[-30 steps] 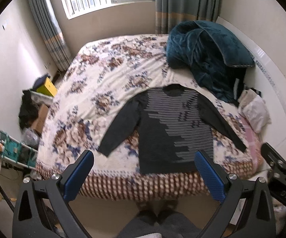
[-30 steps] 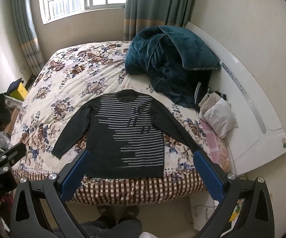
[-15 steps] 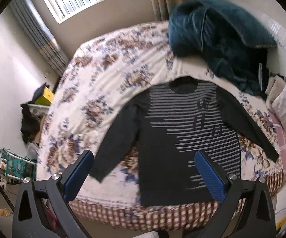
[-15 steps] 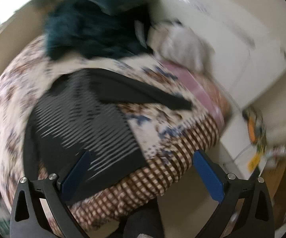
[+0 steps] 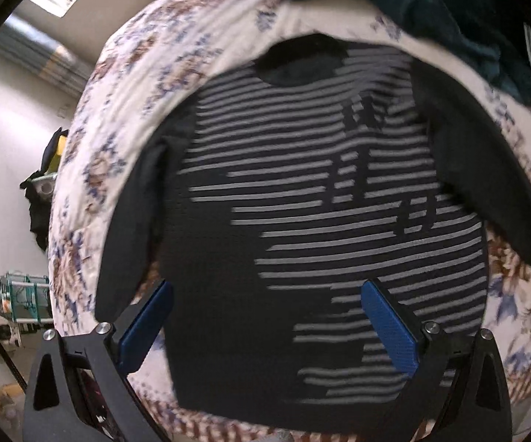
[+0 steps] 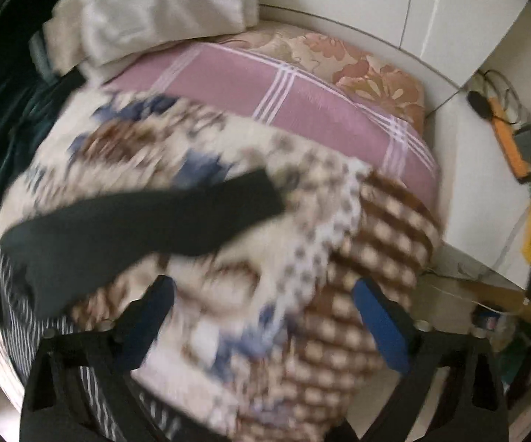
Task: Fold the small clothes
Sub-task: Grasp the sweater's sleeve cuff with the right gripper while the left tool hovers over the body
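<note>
Floral bed (image 5: pixel 125 84) fills both views now, closer than a second ago. Sweater (image 5: pixel 302 221) lies flat, unfolded. Left claw (image 5: pixel 265 326) gapes over its hem; right claw (image 6: pixel 262 326) (just narrowing, nothing between) nears the sleeve (image 6: pixel 136 221) at 10 o'clock.

Matt knit sweater (image 5: pixel 302 221) on soft printed cotton bedspread (image 5: pixel 125 110); plush teal blanket (image 5: pixel 449 7).
</note>
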A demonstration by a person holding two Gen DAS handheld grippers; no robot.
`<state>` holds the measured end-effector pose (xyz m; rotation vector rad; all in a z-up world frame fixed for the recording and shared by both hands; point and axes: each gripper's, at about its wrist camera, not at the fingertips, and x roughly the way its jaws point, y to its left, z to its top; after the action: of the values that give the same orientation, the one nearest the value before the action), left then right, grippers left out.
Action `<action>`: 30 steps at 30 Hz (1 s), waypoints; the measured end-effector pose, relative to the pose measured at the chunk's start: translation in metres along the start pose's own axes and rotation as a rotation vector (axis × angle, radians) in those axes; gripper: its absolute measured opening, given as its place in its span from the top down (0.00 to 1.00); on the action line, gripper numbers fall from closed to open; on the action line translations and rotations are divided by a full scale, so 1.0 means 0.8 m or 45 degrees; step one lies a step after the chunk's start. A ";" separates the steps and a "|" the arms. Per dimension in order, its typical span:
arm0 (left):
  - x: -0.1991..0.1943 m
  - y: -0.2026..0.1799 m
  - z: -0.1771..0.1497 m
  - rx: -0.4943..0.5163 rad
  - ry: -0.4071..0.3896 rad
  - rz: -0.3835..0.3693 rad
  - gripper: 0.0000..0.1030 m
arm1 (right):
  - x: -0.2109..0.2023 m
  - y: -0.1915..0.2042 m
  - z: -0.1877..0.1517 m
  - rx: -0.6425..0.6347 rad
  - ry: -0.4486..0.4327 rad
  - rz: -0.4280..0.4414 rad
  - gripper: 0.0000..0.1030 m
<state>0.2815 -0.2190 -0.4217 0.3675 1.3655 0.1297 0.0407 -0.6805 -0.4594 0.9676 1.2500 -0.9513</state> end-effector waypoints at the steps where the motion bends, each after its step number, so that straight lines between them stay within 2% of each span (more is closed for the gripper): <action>1: 0.010 -0.010 0.003 0.011 0.009 -0.001 0.00 | 0.014 -0.005 0.012 0.012 0.004 -0.001 0.17; 2: 0.023 -0.020 0.004 0.025 0.024 -0.003 0.00 | 0.029 -0.009 0.026 0.021 -0.001 -0.003 0.22; 5: 0.049 -0.045 0.009 0.055 0.053 -0.012 0.00 | 0.065 -0.016 0.053 0.040 0.016 0.023 0.26; 7: 0.062 -0.061 0.008 0.086 0.069 -0.010 0.00 | 0.090 -0.016 0.067 0.057 0.061 0.112 0.57; 8: 0.066 -0.068 0.007 0.108 0.075 -0.004 0.00 | 0.095 -0.015 0.069 0.066 0.079 0.141 0.83; 9: 0.066 -0.073 0.006 0.123 0.073 -0.002 0.00 | 0.094 -0.012 0.072 0.071 0.069 0.138 0.93; 12: 0.059 -0.081 0.011 0.135 0.050 -0.010 0.00 | 0.059 -0.006 0.086 0.076 -0.106 0.146 0.94; 14: 0.055 -0.085 0.015 0.132 0.038 -0.021 0.00 | 0.039 -0.008 0.101 0.106 -0.184 0.167 0.95; 16: 0.055 -0.089 0.020 0.129 0.040 -0.026 0.00 | 0.029 -0.007 0.123 0.093 -0.250 0.075 1.00; 17: 0.055 -0.092 0.023 0.124 0.042 -0.031 0.00 | 0.033 -0.004 0.132 0.064 -0.251 0.004 1.00; 19: 0.057 -0.095 0.025 0.118 0.042 -0.038 0.00 | 0.049 -0.008 0.146 0.045 -0.195 -0.049 1.00; 21: 0.058 -0.097 0.025 0.118 0.041 -0.043 0.00 | 0.066 -0.025 0.157 0.095 -0.080 -0.018 0.98; 22: 0.060 -0.099 0.026 0.116 0.037 -0.044 0.00 | 0.065 -0.032 0.156 0.132 -0.067 0.050 0.96; 23: 0.063 -0.102 0.027 0.115 0.035 -0.044 0.00 | 0.064 -0.040 0.152 0.167 -0.067 0.124 0.80; 24: 0.065 -0.102 0.026 0.117 0.035 -0.044 0.00 | 0.063 -0.046 0.146 0.201 -0.067 0.197 0.50; 25: 0.071 -0.106 0.025 0.121 0.043 -0.040 0.00 | 0.064 -0.055 0.138 0.228 -0.062 0.261 0.39; 26: 0.078 -0.109 0.025 0.125 0.057 -0.032 0.00 | 0.074 -0.057 0.132 0.269 -0.034 0.345 0.32; 30: 0.093 -0.111 0.021 0.114 0.096 -0.028 0.00 | 0.130 -0.053 0.107 0.438 0.075 0.537 0.32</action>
<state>0.3022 -0.2828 -0.5176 0.4262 1.4525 0.0649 0.0354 -0.7793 -0.5596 1.4708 0.8901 -0.8170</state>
